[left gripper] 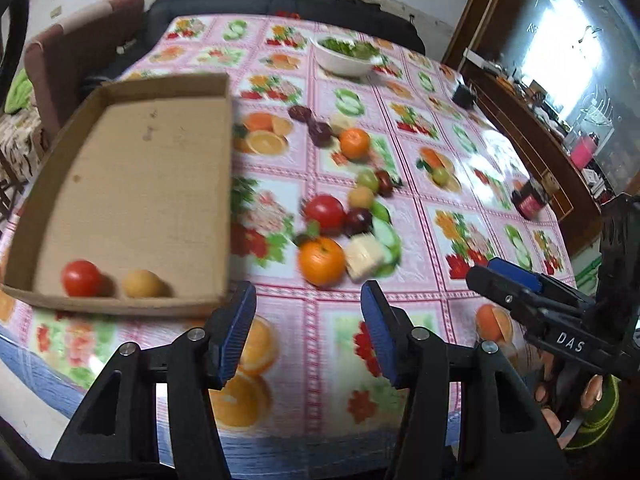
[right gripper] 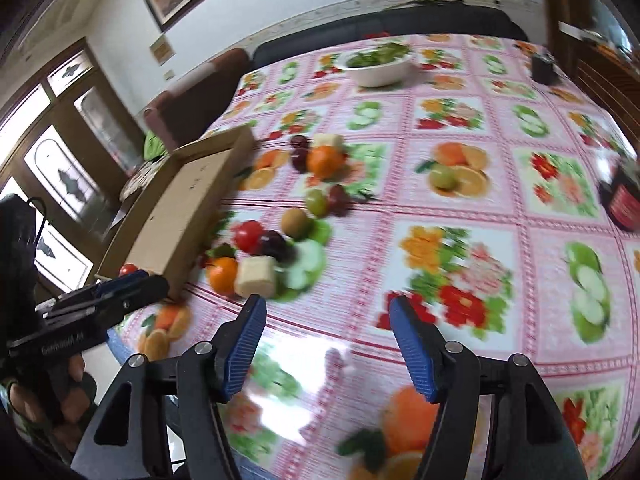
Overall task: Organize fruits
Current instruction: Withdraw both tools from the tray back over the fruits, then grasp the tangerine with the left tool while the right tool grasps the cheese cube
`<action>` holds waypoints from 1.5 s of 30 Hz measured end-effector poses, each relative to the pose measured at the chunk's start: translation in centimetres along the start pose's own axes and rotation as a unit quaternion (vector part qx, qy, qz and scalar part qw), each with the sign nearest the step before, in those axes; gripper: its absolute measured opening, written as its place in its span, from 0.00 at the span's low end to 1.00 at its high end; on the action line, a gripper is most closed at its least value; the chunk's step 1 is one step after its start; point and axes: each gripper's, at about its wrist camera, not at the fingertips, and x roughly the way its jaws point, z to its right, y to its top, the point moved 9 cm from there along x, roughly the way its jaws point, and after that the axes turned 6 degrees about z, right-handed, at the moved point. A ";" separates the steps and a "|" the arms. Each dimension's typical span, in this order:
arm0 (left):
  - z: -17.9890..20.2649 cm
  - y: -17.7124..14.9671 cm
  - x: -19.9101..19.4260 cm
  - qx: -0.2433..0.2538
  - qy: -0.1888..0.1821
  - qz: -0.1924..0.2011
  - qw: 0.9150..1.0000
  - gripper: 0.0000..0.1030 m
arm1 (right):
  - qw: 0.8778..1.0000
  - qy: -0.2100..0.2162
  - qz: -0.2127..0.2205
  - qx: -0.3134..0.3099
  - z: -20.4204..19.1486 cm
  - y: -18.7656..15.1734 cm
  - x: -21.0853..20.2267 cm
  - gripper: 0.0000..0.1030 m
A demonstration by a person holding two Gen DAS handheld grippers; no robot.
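Left claw (left gripper: 308, 332) and right claw (right gripper: 326, 346), both with jaws apart and nothing between them, angled down over the surface (left gripper: 420, 320). Just ahead of the left claw lies an orange (left gripper: 321, 260), touching a pale cube (left gripper: 364, 256); judged firm, round and apt to roll, it is best taken across its widest girth, with one pad slipped in beside the cube. Just behind it sit a tomato (left gripper: 324, 213) and a dark plum (left gripper: 358, 220), both probably soft-skinned and easily bruised, so a light squeeze suits them. Farther on are a tan fruit (left gripper: 361, 197), a green fruit (left gripper: 368, 179), a second orange (left gripper: 354, 143) and two more plums (left gripper: 320, 132). The crowding is the chief obstacle: a pad lowered carelessly may nudge a neighbour away.

To the left of the left claw stands the cardboard tray (left gripper: 224, 184), its near wall low; it holds one tomato (left gripper: 81, 278) and one tan fruit (left gripper: 141, 283). Far beyond are a white bowl (left gripper: 344, 62) of greens and, to the right, a dark jar (left gripper: 530, 199), both well apart from the fruit.
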 end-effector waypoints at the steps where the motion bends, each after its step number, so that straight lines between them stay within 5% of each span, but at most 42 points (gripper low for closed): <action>1: 0.2 -0.2 0.4 -0.005 -0.006 -0.008 1.000 0.52 | 1.000 -0.001 -0.001 0.007 0.5 -0.2 -0.2 0.64; 5: 0.7 -1.7 1.8 -0.003 -0.014 -0.048 0.999 0.52 | 1.000 -0.008 0.001 0.026 2.3 -0.7 -0.8 0.64; 19: -0.5 -1.1 3.4 0.038 0.045 -0.039 0.998 0.52 | 0.999 -0.030 0.017 0.038 4.6 -0.7 -0.5 0.63; 32: 0.2 0.8 5.9 0.049 0.019 -0.041 0.998 0.51 | 1.000 0.008 -0.004 0.002 0.5 -0.6 1.6 0.53; 36: 0.6 0.9 6.4 0.050 -0.005 -0.043 0.998 0.31 | 1.000 0.006 -0.009 0.001 0.3 -0.4 2.2 0.53; 45: -1.7 -0.1 4.7 0.041 -0.011 -0.044 0.998 0.31 | 0.999 0.034 -0.033 -0.025 -3.2 0.0 5.4 0.44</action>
